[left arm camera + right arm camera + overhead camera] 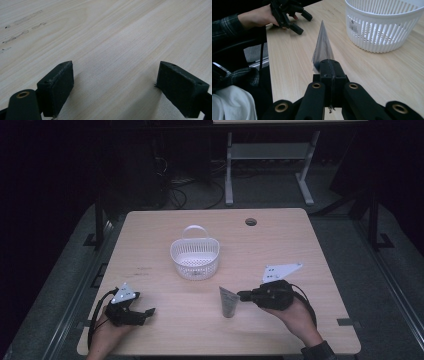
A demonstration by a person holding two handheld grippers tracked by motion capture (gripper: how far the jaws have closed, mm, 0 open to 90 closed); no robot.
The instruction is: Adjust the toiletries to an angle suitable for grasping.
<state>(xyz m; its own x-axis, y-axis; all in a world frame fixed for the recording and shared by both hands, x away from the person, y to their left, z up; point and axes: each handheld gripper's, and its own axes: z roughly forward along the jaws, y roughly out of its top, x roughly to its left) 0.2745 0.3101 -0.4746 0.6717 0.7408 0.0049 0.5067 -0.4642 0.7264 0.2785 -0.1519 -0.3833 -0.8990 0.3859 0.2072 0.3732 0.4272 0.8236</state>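
Right gripper (pixel 329 67) pinched shut on grey tube (pixel 322 47), basket (pixel 384 37) at 11 o'clock; left gripper (pixel 115 82) wide, empty.

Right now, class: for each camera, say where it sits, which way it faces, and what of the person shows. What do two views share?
High view: above the table, looking forward and down; both hands, left hand-held gripper, right hand-held gripper.
Left gripper view: on the left one, facing bare tabletop between open jaws.
Right gripper view: on the right one, shut beside the tube; the other hand beyond.
Shared by the high and right gripper views: basket, tube.
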